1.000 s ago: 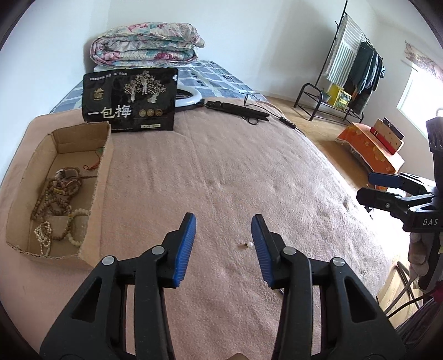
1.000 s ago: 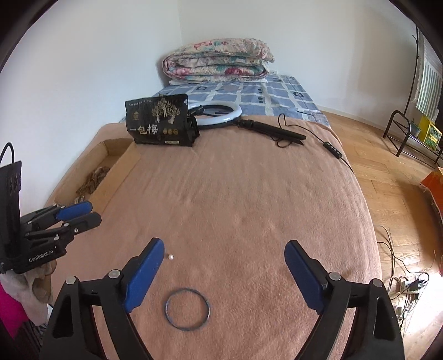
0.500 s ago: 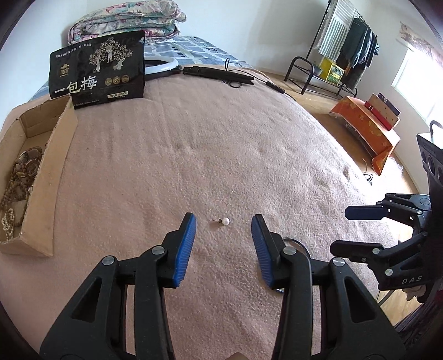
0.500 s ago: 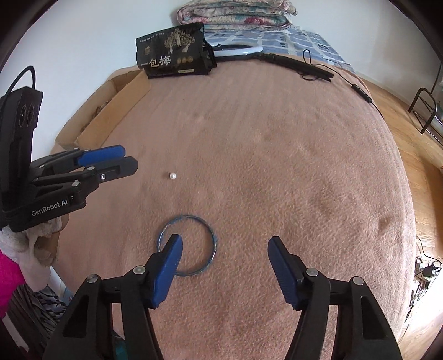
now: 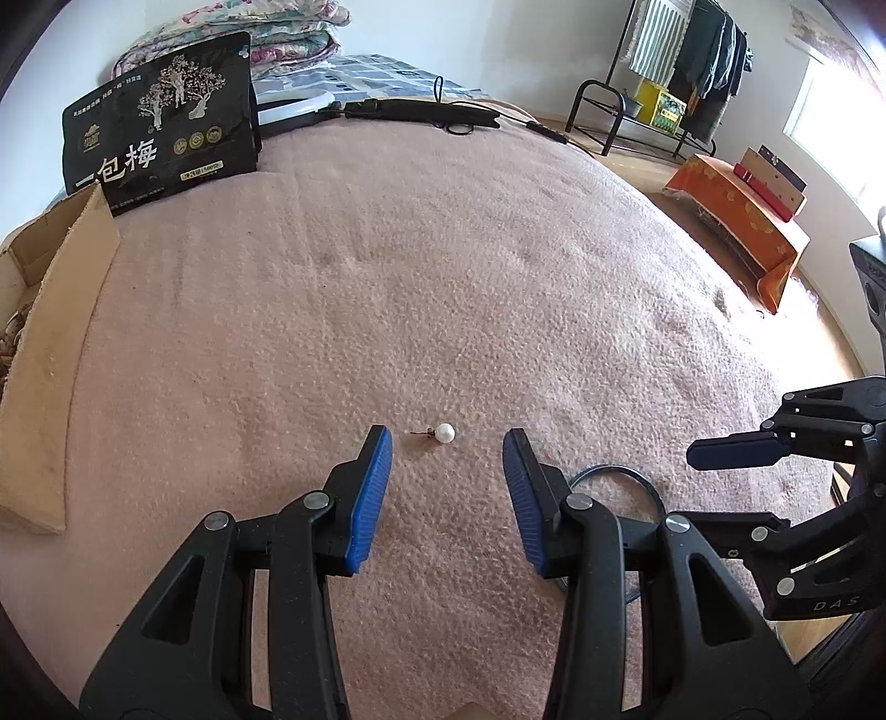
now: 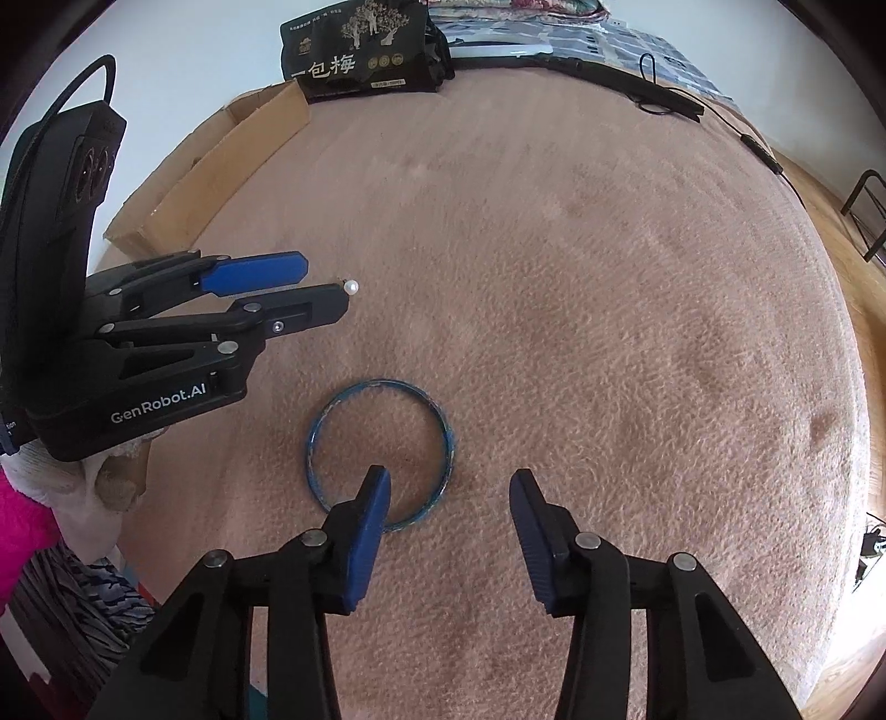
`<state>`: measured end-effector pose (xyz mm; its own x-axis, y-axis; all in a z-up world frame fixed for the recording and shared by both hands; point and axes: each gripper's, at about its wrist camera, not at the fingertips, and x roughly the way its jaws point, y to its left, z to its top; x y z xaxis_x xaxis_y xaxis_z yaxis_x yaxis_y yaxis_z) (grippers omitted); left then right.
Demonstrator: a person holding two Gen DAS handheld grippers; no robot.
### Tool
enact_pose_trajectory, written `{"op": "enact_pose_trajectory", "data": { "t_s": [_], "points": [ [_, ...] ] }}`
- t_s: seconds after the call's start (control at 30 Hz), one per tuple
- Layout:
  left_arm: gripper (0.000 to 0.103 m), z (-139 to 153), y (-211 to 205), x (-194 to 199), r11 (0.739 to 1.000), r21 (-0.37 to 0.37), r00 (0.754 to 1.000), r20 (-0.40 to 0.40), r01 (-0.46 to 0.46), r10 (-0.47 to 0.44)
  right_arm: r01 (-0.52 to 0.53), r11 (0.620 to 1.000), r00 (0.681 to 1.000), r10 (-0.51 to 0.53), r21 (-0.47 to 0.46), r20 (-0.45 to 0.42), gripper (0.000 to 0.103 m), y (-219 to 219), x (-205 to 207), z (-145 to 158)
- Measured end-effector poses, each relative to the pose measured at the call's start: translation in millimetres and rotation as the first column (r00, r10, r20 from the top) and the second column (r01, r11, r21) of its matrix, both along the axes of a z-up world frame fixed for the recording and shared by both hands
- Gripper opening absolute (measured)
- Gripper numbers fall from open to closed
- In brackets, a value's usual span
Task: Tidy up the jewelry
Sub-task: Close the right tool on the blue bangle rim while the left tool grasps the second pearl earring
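- pearl (image 5: 444,432): white
- bangle (image 6: 380,452): blue
- blanket (image 5: 443,288): pinkish tan
- box (image 5: 50,354): brown cardboard
- bag (image 5: 160,122): black, pale tree print, white characters
- quilt (image 5: 288,44): floral
- finger pads (image 5: 370,501): blue on black

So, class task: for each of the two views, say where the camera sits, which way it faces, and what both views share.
Left wrist: on the left gripper, facing along its open fingers over the blanket at the pearl stud; right gripper at right.
Right wrist: on the right gripper, open, facing down at the bangle; left gripper at left.
Shared: pearl stud, bangle, box, black bag.
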<state>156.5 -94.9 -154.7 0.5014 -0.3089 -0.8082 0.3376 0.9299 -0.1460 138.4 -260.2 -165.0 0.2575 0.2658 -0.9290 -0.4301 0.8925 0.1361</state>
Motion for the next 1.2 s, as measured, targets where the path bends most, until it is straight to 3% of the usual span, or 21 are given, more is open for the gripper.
{"op": "enact_pose_trajectory", "data": {
  "t_s": [0.53, 0.73, 0.83, 0.97, 1.2],
  "points": [
    [0.042, -13.2, -10.2, 12.7, 0.999, 0.052, 1.000, 0.014, 0.012, -0.013, -0.009, 1.000, 1.000, 0.009, -0.010, -0.021, 0.036, 6.9, 8.9, -8.9],
    [0.025, -15.9, -10.7, 15.0, 0.997, 0.071, 1.000, 0.017, 0.012, -0.013, -0.030, 0.999, 0.999, 0.029, -0.042, -0.022, 0.032, 19.6, 11.3, -14.8],
    [0.018, -16.4, -10.4, 14.3, 0.997, 0.078, 1.000, 0.022, 0.010, -0.012, -0.039, 0.997, 0.999, 0.038, -0.074, -0.014, 0.026, 25.4, 11.2, -17.0],
    [0.017, -16.0, -9.7, 14.0, 0.997, 0.078, 1.000, 0.023, 0.010, -0.012, -0.047, 0.994, 0.999, 0.047, -0.100, 0.002, 0.007, 31.7, 10.9, -18.5],
    [0.017, -5.8, -3.5, 10.8, 0.998, 0.065, 0.999, 0.035, 0.005, -0.007, -0.066, 0.992, 0.997, 0.071, -0.110, 0.040, 0.001, 37.6, 6.1, -7.2]
  ]
}}
